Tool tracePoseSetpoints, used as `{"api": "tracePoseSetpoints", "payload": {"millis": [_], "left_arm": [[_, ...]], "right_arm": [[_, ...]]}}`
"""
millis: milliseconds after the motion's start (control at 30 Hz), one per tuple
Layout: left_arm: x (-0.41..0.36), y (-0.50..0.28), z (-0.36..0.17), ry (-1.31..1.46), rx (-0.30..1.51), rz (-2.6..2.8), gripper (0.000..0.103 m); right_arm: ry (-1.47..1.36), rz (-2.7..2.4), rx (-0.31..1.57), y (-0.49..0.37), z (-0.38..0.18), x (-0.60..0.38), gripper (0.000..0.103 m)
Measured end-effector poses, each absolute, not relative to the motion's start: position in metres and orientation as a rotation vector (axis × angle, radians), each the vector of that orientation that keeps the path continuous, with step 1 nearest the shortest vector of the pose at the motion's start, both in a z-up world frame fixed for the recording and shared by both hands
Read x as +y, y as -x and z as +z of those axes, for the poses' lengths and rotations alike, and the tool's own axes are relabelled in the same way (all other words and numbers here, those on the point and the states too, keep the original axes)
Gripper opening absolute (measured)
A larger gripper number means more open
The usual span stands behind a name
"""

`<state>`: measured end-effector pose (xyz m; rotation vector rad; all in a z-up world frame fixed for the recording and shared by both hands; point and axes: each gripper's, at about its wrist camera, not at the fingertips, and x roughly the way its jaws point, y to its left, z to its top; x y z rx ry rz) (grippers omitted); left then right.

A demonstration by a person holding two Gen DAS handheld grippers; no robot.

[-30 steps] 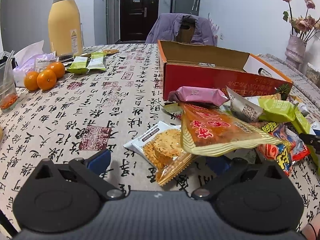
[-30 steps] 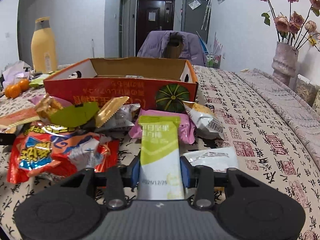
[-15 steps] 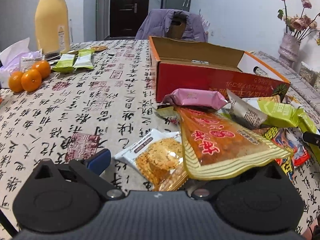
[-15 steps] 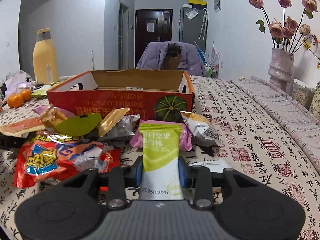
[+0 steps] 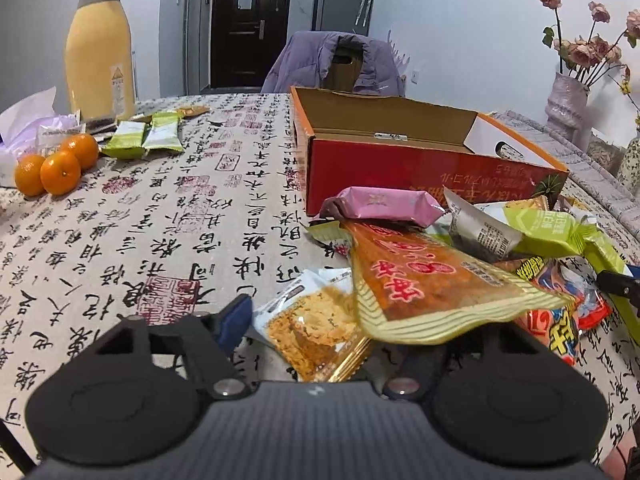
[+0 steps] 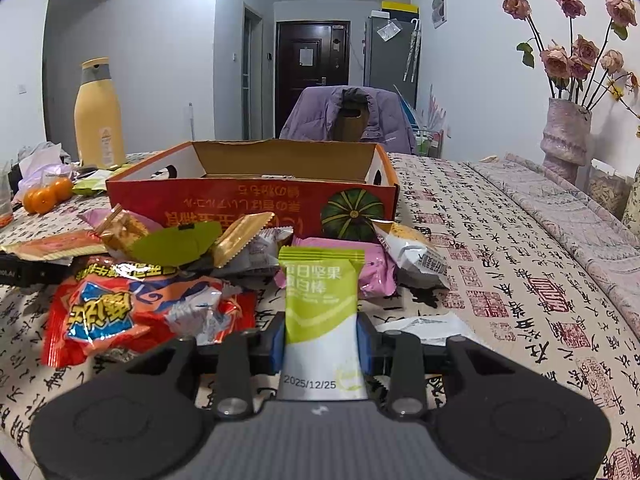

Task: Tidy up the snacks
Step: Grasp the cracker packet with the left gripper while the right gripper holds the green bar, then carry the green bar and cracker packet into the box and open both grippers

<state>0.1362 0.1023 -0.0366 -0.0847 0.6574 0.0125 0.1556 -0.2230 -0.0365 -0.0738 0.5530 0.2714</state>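
On the left of the patterned tablecloth (image 5: pixel 160 216), two green bars (image 5: pixel 144 138) are already set side by side near the oranges (image 5: pixel 56 160) and the yellow bottle (image 5: pixel 100 48), while the red box (image 5: pixel 420 168) appears to hold nothing yet. The left gripper (image 5: pixel 348 328) has just been closing around a cracker packet (image 5: pixel 316 328) lying under an orange pouch (image 5: pixel 432 280), though whether its fingers press yet cannot be told, one being hidden. Further right, a green-and-white bar (image 6: pixel 320 320) is clamped upright in the right gripper (image 6: pixel 320 336) above the unsorted pile (image 6: pixel 160 272), so most of the sorting is judged still to be done.
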Motion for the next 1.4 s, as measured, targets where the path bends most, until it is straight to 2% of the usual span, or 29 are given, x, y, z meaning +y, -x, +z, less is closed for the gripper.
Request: {"api": "tracePoseSetpoints", "payload": {"millis": [67,200,967,1400], "left_arm": [[0.102,-0.132,-0.036,0.074,0.652,0.014,0.054],[0.105,-0.127,-0.035,0.068,0.653,0.029,0.052],[0.108,-0.073,-0.02,-0.002,0.59,0.049,0.051],[0.092,-0.031,0.01,-0.029,0.501,0.014,0.051]], "right_arm": [[0.072,0.271,0.553,-0.155,-0.036,-0.223,0.034],[0.069,0.271,0.548,-0.152,-0.035,-0.223,0.034],[0.073,0.272,0.508,-0.128,-0.022,-0.22,0.034],[0.068,0.281,0.459,-0.106,-0.007,-0.223,0.034]]}}
